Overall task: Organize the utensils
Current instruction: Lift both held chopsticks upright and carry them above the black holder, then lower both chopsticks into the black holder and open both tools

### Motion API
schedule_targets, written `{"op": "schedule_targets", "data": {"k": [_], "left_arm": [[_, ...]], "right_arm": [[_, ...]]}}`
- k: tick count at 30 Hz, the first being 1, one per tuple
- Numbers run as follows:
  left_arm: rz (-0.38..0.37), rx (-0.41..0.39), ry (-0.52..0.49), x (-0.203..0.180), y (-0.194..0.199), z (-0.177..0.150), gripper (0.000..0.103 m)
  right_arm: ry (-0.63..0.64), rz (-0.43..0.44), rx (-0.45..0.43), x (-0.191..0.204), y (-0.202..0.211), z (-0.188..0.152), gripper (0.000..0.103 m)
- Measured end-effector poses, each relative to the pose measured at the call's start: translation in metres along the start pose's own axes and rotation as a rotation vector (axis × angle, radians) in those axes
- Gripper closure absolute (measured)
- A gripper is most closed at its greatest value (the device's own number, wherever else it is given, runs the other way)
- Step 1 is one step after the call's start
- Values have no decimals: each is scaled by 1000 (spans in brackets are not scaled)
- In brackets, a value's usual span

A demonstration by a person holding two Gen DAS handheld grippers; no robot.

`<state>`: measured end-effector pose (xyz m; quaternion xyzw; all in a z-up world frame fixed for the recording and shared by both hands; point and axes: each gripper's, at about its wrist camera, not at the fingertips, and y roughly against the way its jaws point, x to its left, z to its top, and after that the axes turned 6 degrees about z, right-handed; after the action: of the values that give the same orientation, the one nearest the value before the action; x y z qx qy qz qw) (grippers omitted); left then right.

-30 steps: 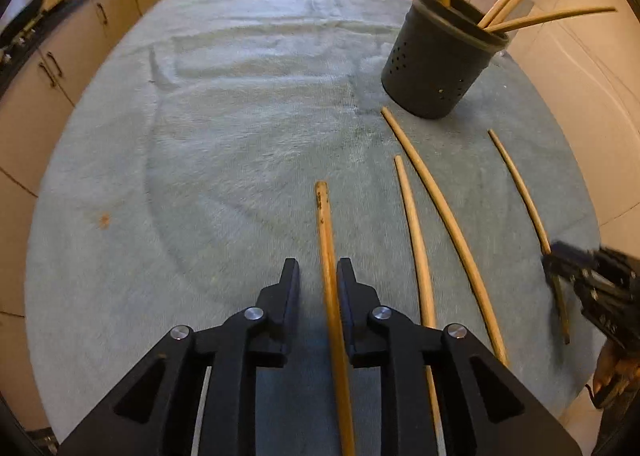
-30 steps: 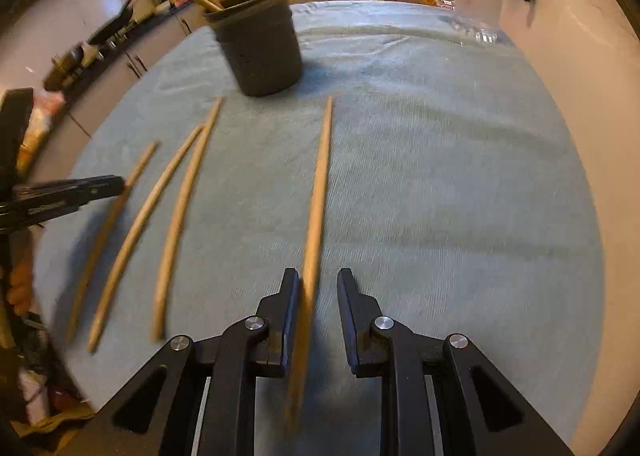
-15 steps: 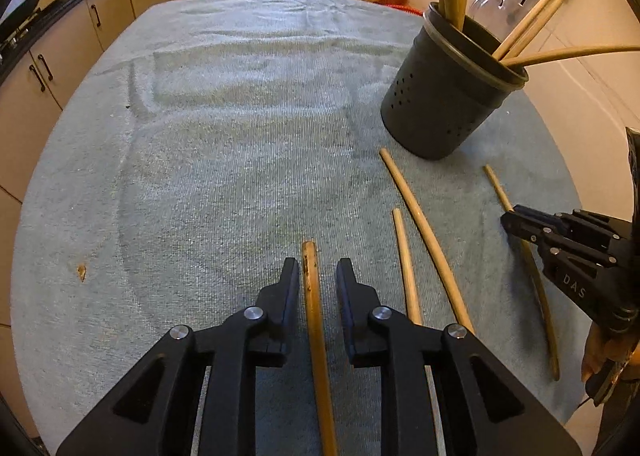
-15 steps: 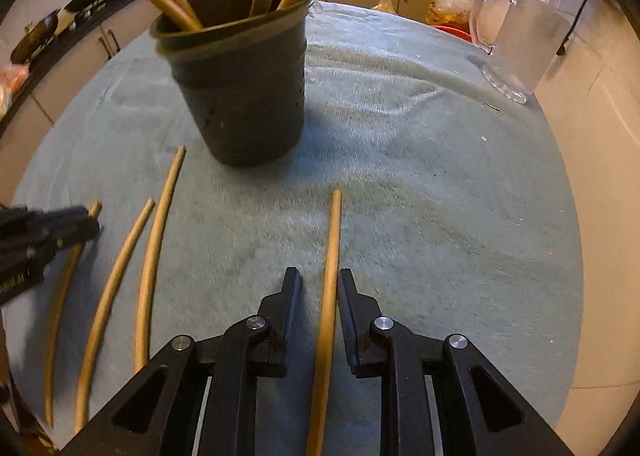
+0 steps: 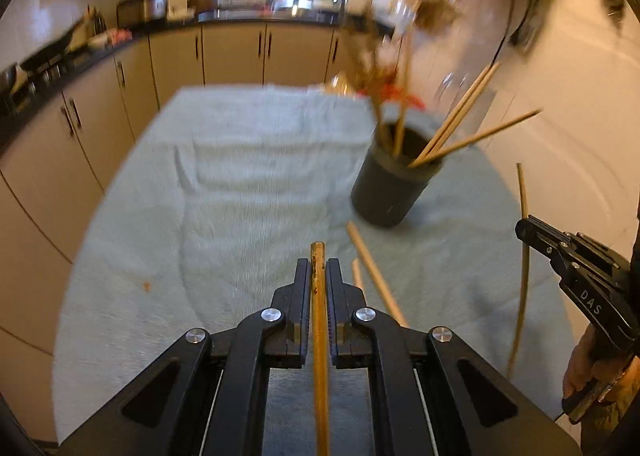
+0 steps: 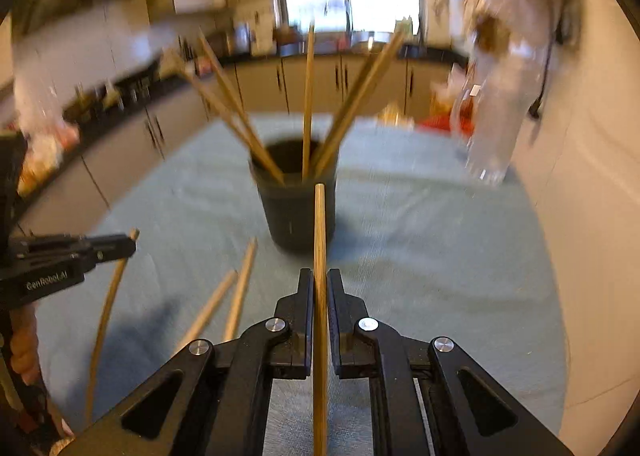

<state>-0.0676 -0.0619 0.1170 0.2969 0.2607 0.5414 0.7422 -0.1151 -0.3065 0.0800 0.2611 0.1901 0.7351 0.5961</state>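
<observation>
In the left wrist view, the left gripper (image 5: 319,276) has its jaws closed on a brown chopstick (image 5: 320,336) that runs straight back between the fingers, its blunt tip poking just past the fingertips. Beyond it, on the pale blue-green towel (image 5: 248,191) covering the table, stands the dark utensil holder (image 5: 390,195), upright, with several sticks (image 5: 460,127) leaning out of its mouth. Two loose chopsticks (image 5: 376,276) lie on the towel between the holder and the left gripper, just to the right of its fingers. At the right edge the right gripper (image 5: 524,230) appears side-on, clamped on a long thin curved chopstick (image 5: 524,284) whose upper end rises above it and whose lower end trails down toward the towel; whether that lower end touches the cloth cannot be told. In the right wrist view, the right gripper (image 6: 320,280) is closed around that same curved chopstick (image 6: 320,240), which points forward so that its tip overlaps the front wall of the utensil holder (image 6: 294,211) in the picture. The holder's sticks (image 6: 308,95) fan upward. The two loose chopsticks (image 6: 236,296) lie on the towel (image 6: 440,240) to the left, and farther left the left gripper (image 6: 128,244) holds the brown chopstick (image 6: 108,304). A blurred clear glass pitcher (image 6: 492,127) stands at the far right of the table.
</observation>
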Motion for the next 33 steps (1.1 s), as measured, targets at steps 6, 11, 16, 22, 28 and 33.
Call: {"op": "schedule_targets", "data": {"k": [6, 11, 16, 22, 28, 33], "left_arm": [[-9, -130, -9, -8, 55, -11, 96], [4, -206, -20, -9, 94, -24, 96], [-2, -253, -14, -11, 120, -37, 96], [-4, -293, -11, -13, 141, -49, 96], [-33, -316, 28, -9, 161, -57, 96], [-43, -337, 35, -13, 169, -55, 96]], "right_arm": [[-17, -19, -131, 1, 53, -14, 96], [-41, -11, -182, 0, 89, -31, 96], [-63, 1, -210, -5, 113, -41, 96], [-58, -4, -227, -3, 141, -56, 96], [-20, -10, -245, 6, 166, -63, 96], [-19, 9, -268, 10, 173, -59, 96]]}}
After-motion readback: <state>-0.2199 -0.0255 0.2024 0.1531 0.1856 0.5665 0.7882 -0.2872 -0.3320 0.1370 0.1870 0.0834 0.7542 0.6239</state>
